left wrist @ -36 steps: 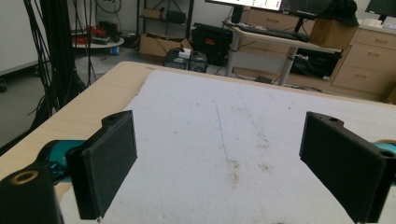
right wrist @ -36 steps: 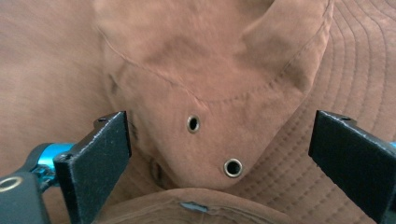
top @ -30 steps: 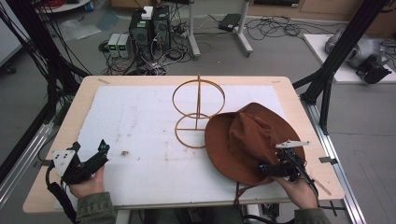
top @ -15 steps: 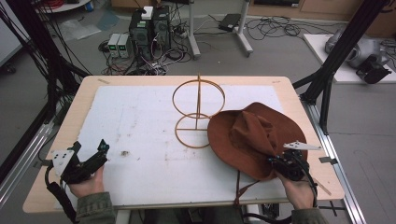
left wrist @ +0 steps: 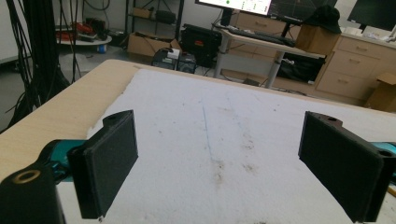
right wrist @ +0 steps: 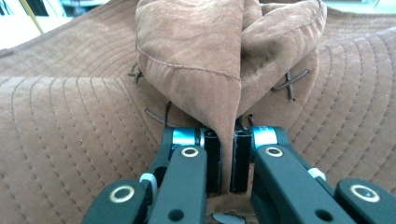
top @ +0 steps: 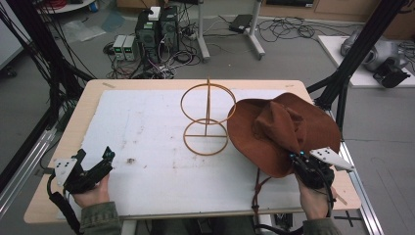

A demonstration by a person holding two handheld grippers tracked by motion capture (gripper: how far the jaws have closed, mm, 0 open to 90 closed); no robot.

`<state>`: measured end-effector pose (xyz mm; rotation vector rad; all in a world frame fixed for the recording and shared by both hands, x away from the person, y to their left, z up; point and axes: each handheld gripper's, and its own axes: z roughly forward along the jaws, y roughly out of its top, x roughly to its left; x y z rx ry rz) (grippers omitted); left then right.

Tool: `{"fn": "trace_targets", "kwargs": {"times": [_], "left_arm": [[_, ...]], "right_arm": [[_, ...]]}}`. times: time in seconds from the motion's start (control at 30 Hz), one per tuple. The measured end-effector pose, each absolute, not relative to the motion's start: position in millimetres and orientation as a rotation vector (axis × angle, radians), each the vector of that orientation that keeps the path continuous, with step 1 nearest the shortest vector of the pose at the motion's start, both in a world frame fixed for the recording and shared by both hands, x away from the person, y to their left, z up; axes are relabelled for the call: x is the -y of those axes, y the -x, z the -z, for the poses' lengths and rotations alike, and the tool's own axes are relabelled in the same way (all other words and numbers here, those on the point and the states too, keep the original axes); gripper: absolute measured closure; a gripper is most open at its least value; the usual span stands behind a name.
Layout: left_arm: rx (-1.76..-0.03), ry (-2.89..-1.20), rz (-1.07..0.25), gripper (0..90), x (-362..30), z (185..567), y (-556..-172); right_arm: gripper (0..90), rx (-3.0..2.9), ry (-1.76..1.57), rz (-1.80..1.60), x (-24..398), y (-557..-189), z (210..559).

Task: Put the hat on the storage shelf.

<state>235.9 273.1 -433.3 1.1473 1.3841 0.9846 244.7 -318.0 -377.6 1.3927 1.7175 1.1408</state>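
Note:
A brown wide-brimmed hat (top: 274, 132) stands tilted at the right of the table, its near side raised. My right gripper (top: 296, 157) is shut on a pinched fold of the hat's crown (right wrist: 196, 60), with the cloth squeezed between its pads (right wrist: 226, 140). The hat's brim (right wrist: 74, 130) spreads behind the fold. A wooden stand (top: 206, 120) made of two rings on a post rises just left of the hat. My left gripper (top: 95, 155) rests at the front left of the white mat, open, with nothing between its jaws (left wrist: 219, 154).
A white mat (top: 147, 127) covers most of the wooden table (top: 93, 93). The hat's dark cord (top: 257, 191) trails to the front edge. Black frame posts stand at both sides, and cables and boxes lie on the floor beyond.
My right gripper closed on the hat's crown and rose a little, tipping the hat up and towards the stand. The left gripper stayed where it was.

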Motion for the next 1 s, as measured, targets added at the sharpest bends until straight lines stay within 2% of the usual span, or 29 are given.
{"fn": "trace_targets", "kwargs": {"times": [0.53,0.7,1.0], "left_arm": [[-1.391,-1.131,-0.955,11.9,-275.2,436.3,-237.9],[-1.387,-1.133,-0.959,12.0,-274.6,435.9,-237.3],[-1.384,-1.135,-0.953,12.0,-273.8,436.7,-238.9]], "right_arm": [[88.1,-1.491,-1.375,-1.245,329.1,-260.1,326.9],[88.0,-1.475,-1.325,-1.275,320.4,-261.5,305.4],[87.8,-1.433,-1.238,-1.34,300.1,-266.5,286.6]]}}
